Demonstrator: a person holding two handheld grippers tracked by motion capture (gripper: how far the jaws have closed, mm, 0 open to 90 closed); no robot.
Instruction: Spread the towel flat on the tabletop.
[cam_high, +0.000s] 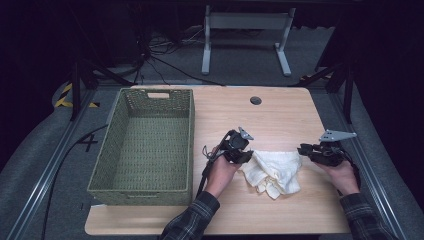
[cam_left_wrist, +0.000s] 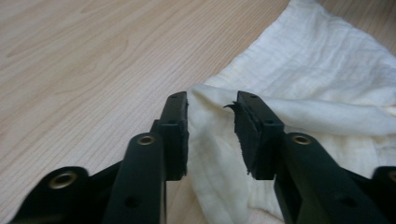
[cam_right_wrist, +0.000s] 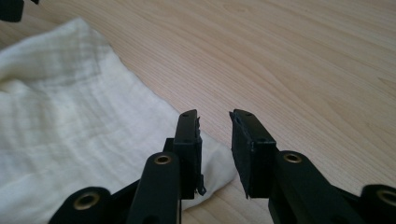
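A crumpled cream cloth (cam_high: 275, 170) lies on the wooden table (cam_high: 280, 115) between my two grippers. My left gripper (cam_high: 247, 156) is at the cloth's left edge. In the left gripper view it (cam_left_wrist: 210, 100) stands open, with a raised fold of the cloth (cam_left_wrist: 317, 70) lying in the gap between its jaws. My right gripper (cam_high: 303, 149) is at the cloth's right edge. In the right gripper view it (cam_right_wrist: 214, 116) is open, with the corner of the cloth (cam_right_wrist: 60, 116) under its left jaw and bare wood showing in most of the gap.
A large green woven basket (cam_high: 107, 150) with nothing in it stands on the left half of the table. A round cable hole (cam_high: 255, 100) sits near the far edge. Bare wood lies beyond and in front of the cloth.
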